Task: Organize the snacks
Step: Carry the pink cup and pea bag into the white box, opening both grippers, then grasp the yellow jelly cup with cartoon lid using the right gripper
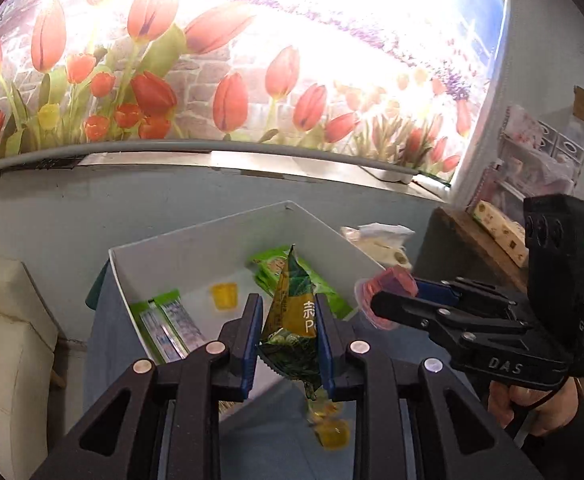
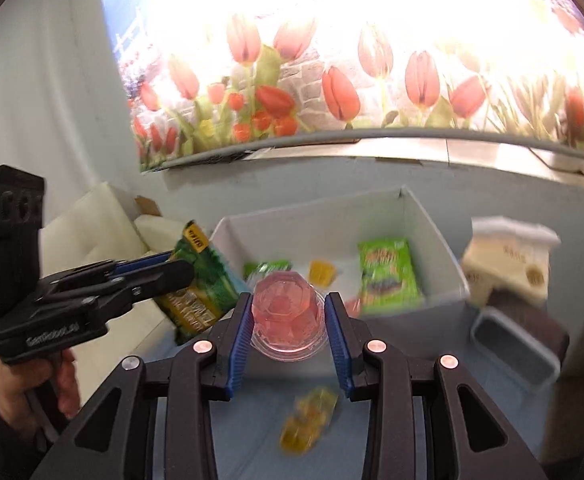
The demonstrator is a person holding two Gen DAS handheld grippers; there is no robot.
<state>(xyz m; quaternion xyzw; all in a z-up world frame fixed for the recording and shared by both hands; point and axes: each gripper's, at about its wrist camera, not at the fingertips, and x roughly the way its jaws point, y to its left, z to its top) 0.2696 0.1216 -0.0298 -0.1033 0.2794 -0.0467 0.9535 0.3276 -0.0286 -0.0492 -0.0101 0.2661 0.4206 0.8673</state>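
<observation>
My blue-padded black left gripper (image 1: 288, 340) pinches a green-and-yellow foil snack packet (image 1: 292, 320); my right gripper (image 2: 288, 332) clamps a translucent pink jelly cup (image 2: 288, 320).

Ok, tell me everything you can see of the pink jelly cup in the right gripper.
The pink jelly cup is a small, clear, faceted plastic cup of translucent pink jelly with a flared rim. It lies on its side, base toward the white box, held off the blue tabletop. The right gripper is shut on it, blue pads pressing both sides. The left wrist view shows it at the box's near right corner, beside the green snack bag in the left gripper.
</observation>
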